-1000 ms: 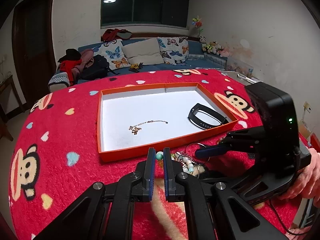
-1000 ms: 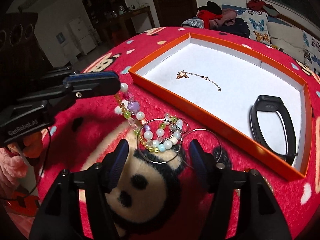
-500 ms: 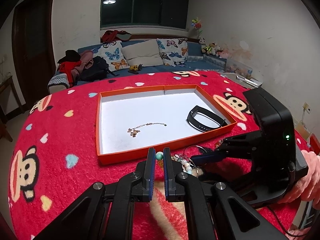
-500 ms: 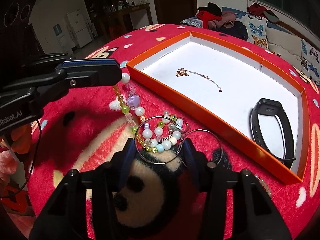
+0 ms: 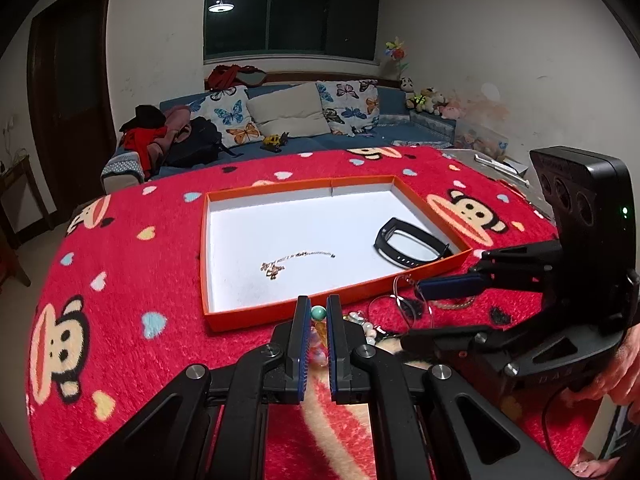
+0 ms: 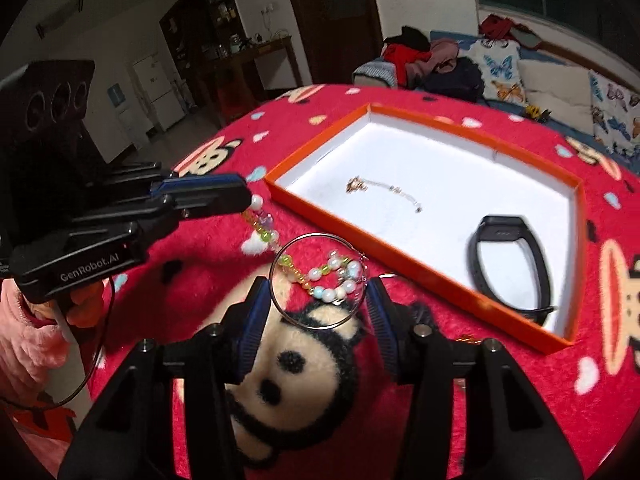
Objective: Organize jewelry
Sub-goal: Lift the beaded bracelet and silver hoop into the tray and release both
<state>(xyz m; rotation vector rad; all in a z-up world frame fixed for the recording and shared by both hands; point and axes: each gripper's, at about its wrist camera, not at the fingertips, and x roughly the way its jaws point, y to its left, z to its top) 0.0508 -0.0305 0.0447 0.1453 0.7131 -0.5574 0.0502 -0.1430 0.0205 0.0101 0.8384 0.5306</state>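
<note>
My left gripper is shut on one end of a beaded strand, with a green bead showing between its pads. In the right wrist view the left gripper pinches that strand beside a white bead. My right gripper is shut on a large metal hoop, held just above the red cloth. The beads hang through the hoop. Close beyond lies the orange tray, holding a gold chain and a black wristband.
A red monkey-print cloth covers the round table. A second thin hoop and a gold chain lie by the tray's near rim. A person's hands in pink sleeves hold the grippers. A sofa with cushions stands behind.
The right gripper's jaws narrowed onto the hoop and rose a little, lifting it with the beads off the cloth. The left gripper stayed put, still pinching the strand.
</note>
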